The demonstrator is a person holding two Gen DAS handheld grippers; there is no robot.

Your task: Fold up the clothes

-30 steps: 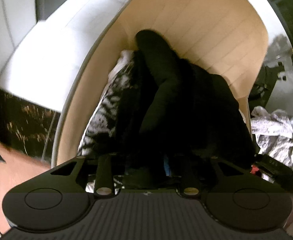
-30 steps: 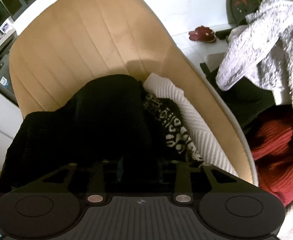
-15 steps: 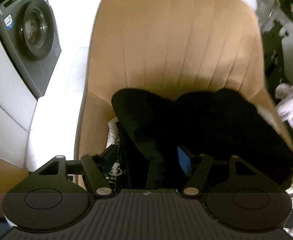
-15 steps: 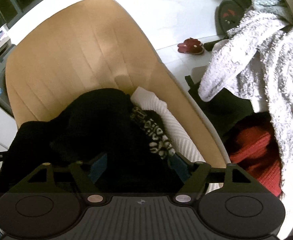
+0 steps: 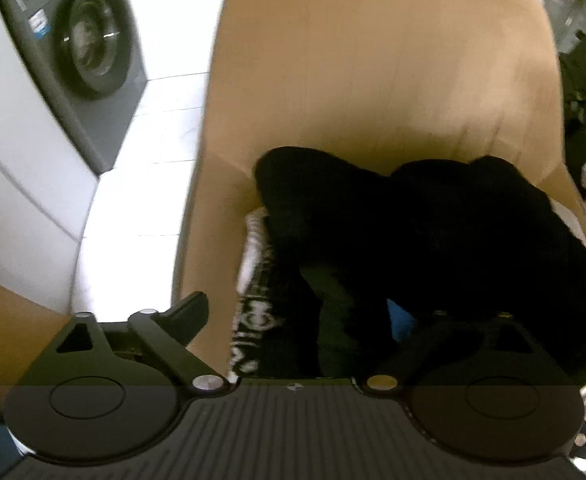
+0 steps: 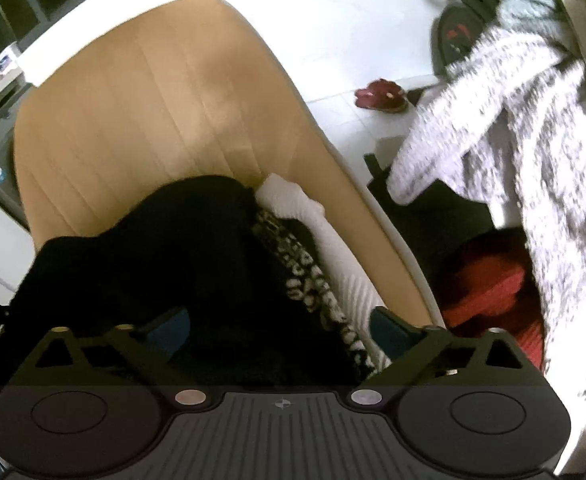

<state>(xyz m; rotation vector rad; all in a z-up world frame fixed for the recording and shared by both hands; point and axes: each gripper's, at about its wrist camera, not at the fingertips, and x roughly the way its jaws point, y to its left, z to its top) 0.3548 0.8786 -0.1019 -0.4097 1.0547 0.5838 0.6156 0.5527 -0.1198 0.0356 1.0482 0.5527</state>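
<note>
A black garment point(image 5: 433, 232) lies folded on top of a pile on the seat of a tan chair point(image 5: 373, 72). Under it are a black-and-white patterned garment point(image 6: 309, 276) and a white ribbed garment point(image 6: 341, 264). My left gripper point(image 5: 301, 312) is open wide at the near left edge of the pile, with its left finger out over the chair's side. My right gripper point(image 6: 279, 328) is open too, its blue pads point(image 6: 169, 328) spread over the black garment point(image 6: 181, 256) and the white one. Neither holds any cloth.
A washing machine point(image 5: 89, 44) stands left of the chair on a white tiled floor. To the right hang a fuzzy grey-white garment point(image 6: 533, 140) and a red knit point(image 6: 493, 288). Red slippers point(image 6: 379, 94) and an exercise bike point(image 6: 465, 28) lie beyond.
A second ago both grippers were shut on the black garment. They have let go, opened wide and drawn back a little. The garment stays on the pile.
</note>
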